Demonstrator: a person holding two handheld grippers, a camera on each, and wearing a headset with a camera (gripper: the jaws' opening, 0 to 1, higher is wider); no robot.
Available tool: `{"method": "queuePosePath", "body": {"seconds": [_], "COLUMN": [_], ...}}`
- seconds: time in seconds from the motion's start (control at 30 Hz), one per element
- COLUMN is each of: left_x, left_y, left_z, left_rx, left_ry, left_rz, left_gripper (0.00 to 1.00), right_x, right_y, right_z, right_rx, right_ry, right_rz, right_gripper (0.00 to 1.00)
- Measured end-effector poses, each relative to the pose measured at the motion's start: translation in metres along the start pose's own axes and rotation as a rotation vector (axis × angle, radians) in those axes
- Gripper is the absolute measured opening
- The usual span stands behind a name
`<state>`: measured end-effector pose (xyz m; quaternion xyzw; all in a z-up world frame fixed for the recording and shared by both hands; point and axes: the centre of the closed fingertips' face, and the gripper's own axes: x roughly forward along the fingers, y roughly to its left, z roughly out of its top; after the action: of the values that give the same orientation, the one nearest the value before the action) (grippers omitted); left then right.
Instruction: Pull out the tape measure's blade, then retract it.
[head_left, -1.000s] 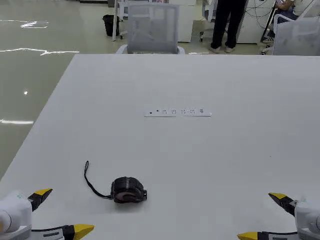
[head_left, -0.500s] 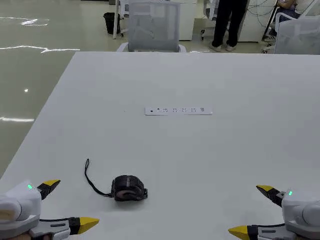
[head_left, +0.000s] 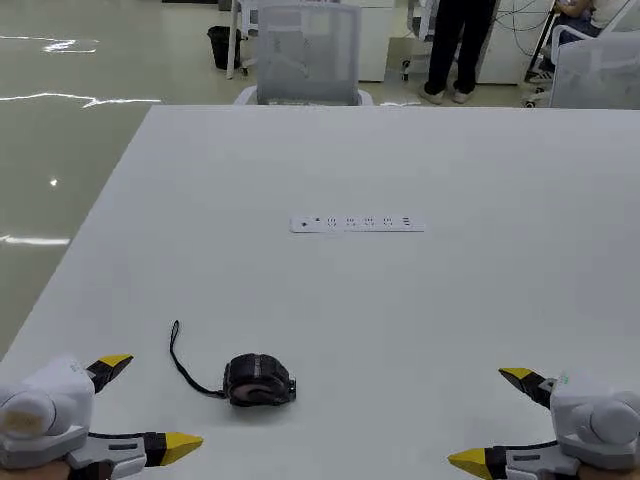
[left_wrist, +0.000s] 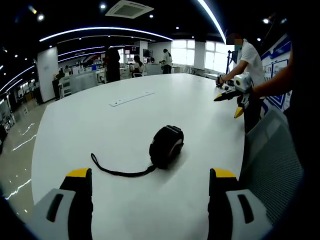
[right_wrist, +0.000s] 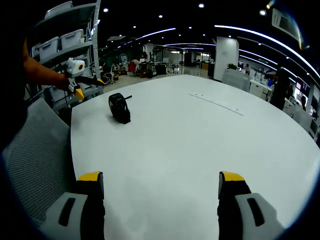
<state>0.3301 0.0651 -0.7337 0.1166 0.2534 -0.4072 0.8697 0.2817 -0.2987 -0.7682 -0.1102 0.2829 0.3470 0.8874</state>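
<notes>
- The tape measure (head_left: 259, 380) sits on the white tabletop (head_left: 400, 300) near the person's edge, left of centre. It seems to stand upright on its narrow base, with a broad face turned toward the person.
- No blade shows outside the case, so the pull-out step is judged not yet begun.
- Its black wrist strap (head_left: 182, 360) trails from the case's left side, curling away across the tabletop.
- The left gripper (head_left: 148, 403) hovers just left of and slightly nearer than the case; its yellow-tipped jaws stand wide apart and hold nothing.
- In the left gripper view the case lies dead ahead between the jaws, close in.
- The right gripper (head_left: 494, 418) hovers well apart on the right, jaws likewise spread wide and empty; in its own view the case sits far off, up and to the left.
- The left gripper is clearly nearer, so it would probably steady the case while the right crosses over for the blade tip.
- Which end carries the blade's hook is too small to tell.
- A power strip (head_left: 357, 223) lies farther back, well clear.
</notes>
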Motion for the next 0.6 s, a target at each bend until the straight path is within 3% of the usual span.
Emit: {"method": "queuePosePath", "body": {"seconds": [0.13, 0.6], "left_x": [0.004, 0.019], "left_y": [-0.001, 0.001], "left_z": [0.001, 0.007], "left_rx": [0.005, 0.052], "left_ry": [0.004, 0.015], "left_rz": [-0.012, -0.050], "left_gripper": [0.96, 0.99], "right_x": [0.004, 0.021], "right_y": [0.003, 0.005], "right_z": [0.003, 0.011], "right_rx": [-0.004, -0.002], "right_ry": [-0.008, -0.007], "right_rz": [0.016, 0.044], "right_gripper": [0.95, 1.00]}}
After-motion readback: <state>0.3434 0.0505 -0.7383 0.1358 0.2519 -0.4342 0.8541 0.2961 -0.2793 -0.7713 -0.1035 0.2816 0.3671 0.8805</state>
